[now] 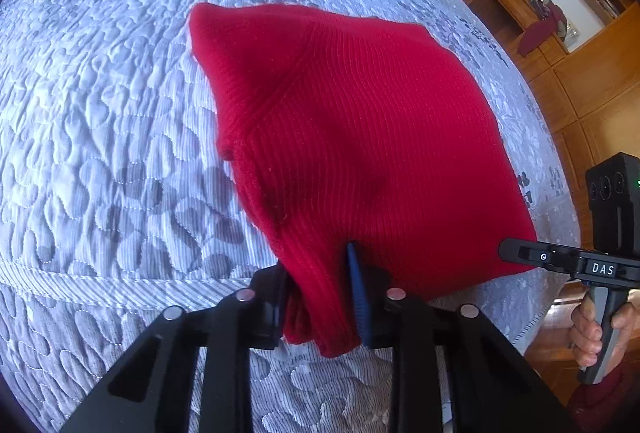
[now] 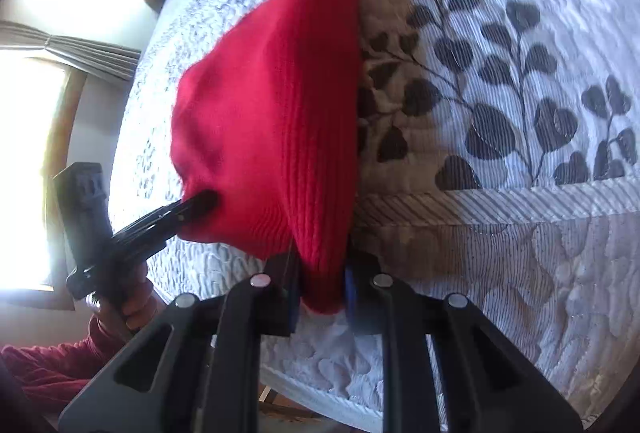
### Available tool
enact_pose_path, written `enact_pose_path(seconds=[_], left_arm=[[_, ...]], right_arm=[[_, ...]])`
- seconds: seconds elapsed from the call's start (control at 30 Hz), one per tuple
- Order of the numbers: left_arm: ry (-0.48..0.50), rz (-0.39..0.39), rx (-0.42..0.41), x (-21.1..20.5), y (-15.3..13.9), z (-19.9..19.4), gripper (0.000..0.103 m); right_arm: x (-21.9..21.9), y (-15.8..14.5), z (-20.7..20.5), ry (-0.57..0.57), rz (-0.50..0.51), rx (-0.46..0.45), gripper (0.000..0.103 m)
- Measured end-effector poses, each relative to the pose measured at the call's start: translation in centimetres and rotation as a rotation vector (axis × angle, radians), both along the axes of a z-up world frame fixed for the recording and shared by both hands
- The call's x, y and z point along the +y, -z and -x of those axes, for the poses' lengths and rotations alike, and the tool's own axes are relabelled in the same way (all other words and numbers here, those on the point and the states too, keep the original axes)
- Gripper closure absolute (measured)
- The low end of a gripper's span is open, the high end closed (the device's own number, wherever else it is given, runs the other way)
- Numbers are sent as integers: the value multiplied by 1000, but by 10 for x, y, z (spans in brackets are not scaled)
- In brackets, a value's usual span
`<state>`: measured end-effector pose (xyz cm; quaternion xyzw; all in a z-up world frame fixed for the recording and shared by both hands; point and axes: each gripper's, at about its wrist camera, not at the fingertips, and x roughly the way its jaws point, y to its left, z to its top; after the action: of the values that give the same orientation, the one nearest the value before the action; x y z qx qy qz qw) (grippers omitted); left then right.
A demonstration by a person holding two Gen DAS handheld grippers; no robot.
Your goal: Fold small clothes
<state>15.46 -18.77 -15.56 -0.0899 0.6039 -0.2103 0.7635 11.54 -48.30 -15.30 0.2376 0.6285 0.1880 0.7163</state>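
A red knit garment [image 1: 360,137] hangs lifted above the quilted bedspread [image 1: 100,153]. My left gripper [image 1: 322,297] is shut on one near corner of it, the cloth bunched between the jaws. My right gripper [image 2: 320,285] is shut on the other near corner of the garment [image 2: 272,105]. In the left wrist view the right gripper [image 1: 508,253] touches the cloth's right edge. In the right wrist view the left gripper [image 2: 200,203] grips the cloth's left edge. The far end of the garment droops toward the bed.
The grey-white bedspread [image 2: 520,73] with dark leaf prints fills both views. Wooden shelves and a desk [image 1: 560,13] stand beyond the bed's far right. A bright window with a curtain [image 2: 60,45] is at the left. The bed's near edge [image 2: 340,405] is just below.
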Motion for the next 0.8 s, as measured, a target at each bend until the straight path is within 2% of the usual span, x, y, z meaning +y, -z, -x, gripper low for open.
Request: enact_pose_path(seconds=[0.13,0.2,0.3,0.43,0.5,0.63,0.7,0.8], left_arm=[[27,-16,-9,-2,10,1,76],[31,-19,-18,-2,12,2,75],[40,-33,-35,-3,9,4,71],[49,-106,-87,-7,2,15,57],[60,-126,-96,-6,0,21,57],[55,-134,-96,0,-5,29,57],[67,-165,-95,-1,-4,29,55],[85,-183,-95,-6,9,26,53]], right_arm=[[1,21,-1,-7,55,38,87],[2,29,-1,-5,51,44,86],[3,26,0,-4,63,30,84],[10,15,10,3,101,-3,76],[16,12,19,8,117,-4,68],[19,3,37,14,145,-23,62],[15,1,38,40,143,-28,55],[15,14,35,39,200,4,60]])
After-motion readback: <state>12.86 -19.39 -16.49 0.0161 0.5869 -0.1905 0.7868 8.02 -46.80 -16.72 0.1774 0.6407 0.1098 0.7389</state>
